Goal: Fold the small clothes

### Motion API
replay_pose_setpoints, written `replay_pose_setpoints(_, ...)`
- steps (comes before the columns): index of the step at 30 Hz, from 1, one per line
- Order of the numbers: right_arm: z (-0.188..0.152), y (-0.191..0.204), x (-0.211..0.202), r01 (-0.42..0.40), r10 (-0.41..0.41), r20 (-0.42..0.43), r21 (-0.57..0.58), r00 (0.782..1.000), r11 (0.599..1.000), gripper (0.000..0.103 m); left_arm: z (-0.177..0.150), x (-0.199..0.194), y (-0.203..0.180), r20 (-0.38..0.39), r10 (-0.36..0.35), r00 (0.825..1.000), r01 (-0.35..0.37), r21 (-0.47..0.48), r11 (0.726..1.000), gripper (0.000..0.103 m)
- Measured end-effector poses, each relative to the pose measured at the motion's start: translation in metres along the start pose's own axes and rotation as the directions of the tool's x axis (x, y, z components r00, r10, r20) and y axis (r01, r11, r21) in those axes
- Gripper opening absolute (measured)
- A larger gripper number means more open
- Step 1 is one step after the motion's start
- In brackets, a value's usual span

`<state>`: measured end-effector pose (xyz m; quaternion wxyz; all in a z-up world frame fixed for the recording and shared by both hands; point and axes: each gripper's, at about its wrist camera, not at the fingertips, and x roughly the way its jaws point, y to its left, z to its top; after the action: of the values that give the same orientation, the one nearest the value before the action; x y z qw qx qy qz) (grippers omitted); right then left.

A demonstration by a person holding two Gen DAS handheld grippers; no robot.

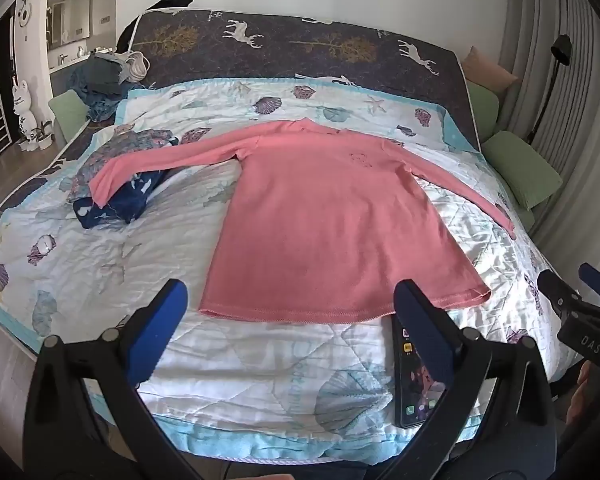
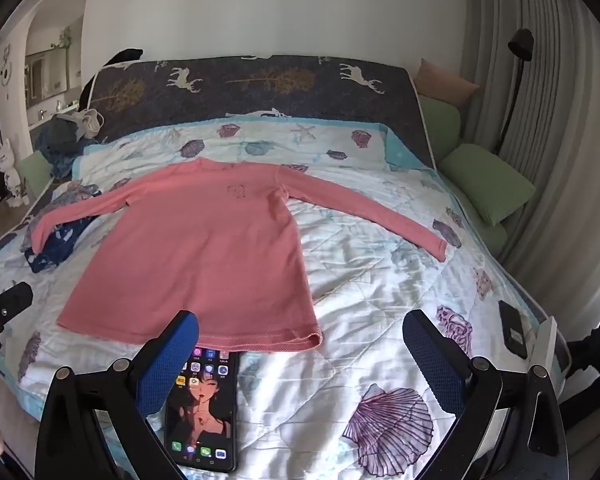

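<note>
A pink long-sleeved shirt (image 1: 320, 216) lies spread flat on the bed, front up, collar far, hem near, both sleeves stretched out; it also shows in the right wrist view (image 2: 204, 256). Its left sleeve end rests on a pile of folded dark blue and floral clothes (image 1: 120, 184). My left gripper (image 1: 290, 300) is open and empty, hovering just short of the hem. My right gripper (image 2: 300, 332) is open and empty, near the hem's right corner. The right gripper also shows in the left wrist view (image 1: 584, 312).
A phone (image 2: 202, 408) with its screen lit lies on the seashell quilt (image 2: 380, 280) just below the hem. A dark device (image 2: 512, 328) lies near the right bed edge. Green cushions (image 2: 488, 184) and a clothes heap (image 1: 100, 80) flank the bed.
</note>
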<state>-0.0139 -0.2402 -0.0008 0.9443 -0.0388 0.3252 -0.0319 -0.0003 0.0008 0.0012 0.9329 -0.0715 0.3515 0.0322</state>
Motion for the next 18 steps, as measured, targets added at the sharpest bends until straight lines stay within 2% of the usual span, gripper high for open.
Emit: replay_pose_setpoints(18,-0.001,-0.0003,0.0055,0.004,-0.004,0.011,-0.003,1.0,1.0,0.103,0.0,-0.0037,0.0009,0.013,0.017,1.0,-0.017,0.002,1.0,0.102)
